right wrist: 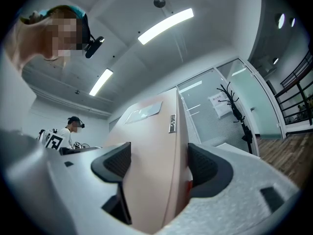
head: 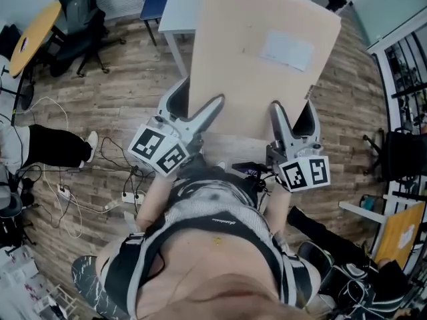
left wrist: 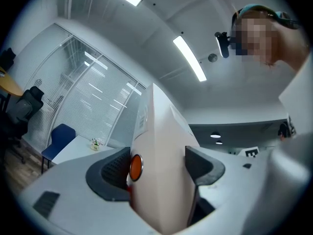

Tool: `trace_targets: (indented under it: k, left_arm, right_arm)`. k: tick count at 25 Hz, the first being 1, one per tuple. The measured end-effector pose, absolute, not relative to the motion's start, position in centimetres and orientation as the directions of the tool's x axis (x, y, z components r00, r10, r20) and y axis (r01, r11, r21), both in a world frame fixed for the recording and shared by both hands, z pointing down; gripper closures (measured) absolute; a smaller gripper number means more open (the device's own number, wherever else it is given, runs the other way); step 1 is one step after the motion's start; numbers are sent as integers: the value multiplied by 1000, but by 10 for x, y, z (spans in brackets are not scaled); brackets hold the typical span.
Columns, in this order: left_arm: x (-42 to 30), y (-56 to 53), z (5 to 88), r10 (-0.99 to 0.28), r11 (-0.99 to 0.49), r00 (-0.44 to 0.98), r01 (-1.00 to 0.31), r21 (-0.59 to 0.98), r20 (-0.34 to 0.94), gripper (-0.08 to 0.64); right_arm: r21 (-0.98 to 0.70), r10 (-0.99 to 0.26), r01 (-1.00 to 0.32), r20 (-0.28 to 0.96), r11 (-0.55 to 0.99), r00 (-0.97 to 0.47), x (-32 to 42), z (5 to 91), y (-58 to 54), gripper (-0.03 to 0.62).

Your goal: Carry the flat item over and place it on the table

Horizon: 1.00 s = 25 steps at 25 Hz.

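The flat cardboard box (head: pixel 267 59) is hanging tilted above the wooden floor (head: pixel 127 79), its far end showing over the white table (head: pixel 177 5). The left gripper (head: pixel 195 103) and right gripper (head: pixel 293 115) are clamping its near edge (one toward each corner), jaws spread wide against both faces.

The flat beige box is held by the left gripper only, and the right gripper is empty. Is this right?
No. The right gripper is not empty: the right gripper view shows the flat beige box clamped between its jaws too, as with the left gripper.
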<state>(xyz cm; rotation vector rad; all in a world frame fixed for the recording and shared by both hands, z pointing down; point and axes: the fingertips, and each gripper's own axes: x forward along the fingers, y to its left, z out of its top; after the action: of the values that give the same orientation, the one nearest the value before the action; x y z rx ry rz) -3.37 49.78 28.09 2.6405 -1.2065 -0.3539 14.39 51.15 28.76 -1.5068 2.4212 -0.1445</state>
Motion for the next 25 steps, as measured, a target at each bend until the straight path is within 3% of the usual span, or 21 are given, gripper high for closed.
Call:
trace_targets:
  k: [8,18,25]
  left_arm:
    - [-20,492,288,-763,-637,637,-711,299,-112,215]
    - [-55,480,299,-768,-630,630,-710,315,-117,215]
    - [-59,413,295,-760,-639,637,-698,324,-127,215]
  right_arm:
    - [-243,-899,-867,-172,435,-403,157,296,507,240]
    - [-234,-896,-866,-161,441,-413,123,304,493,241]
    - [-222,-902,-876,-159,429,-402,119,298,429,242]
